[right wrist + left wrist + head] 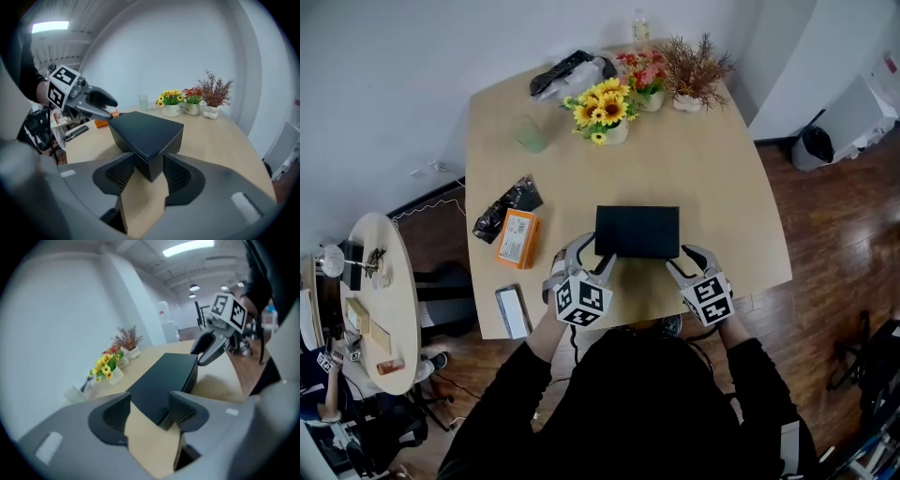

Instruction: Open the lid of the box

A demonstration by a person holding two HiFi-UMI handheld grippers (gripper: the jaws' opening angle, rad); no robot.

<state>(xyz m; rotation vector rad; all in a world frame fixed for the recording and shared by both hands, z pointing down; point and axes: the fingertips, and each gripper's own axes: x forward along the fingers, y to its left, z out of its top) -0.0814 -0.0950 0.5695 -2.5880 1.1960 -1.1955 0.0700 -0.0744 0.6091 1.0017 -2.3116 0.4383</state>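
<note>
Black box (637, 232) lies on the desk (703, 169), lid shut, long axis running 9 to 3 o'clock. Left claw (589, 255) straddles its 7 o'clock corner and right claw (687, 259) its 5 o'clock corner (both half-open, neither clamping, equally near).

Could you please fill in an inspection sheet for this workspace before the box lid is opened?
surface: wooden table, bare around the box.
job's things: black box, lid shut, near the front edge.
clutter: orange packet, black bag and a silver device at the left; green cup, three flower pots at the back.
grippers: left gripper open around the box's near left corner; right gripper straddles the near right corner, pads close, grip unclear.
cables: nothing seen.
surroundings: round side table at the left, wooden floor.
</note>
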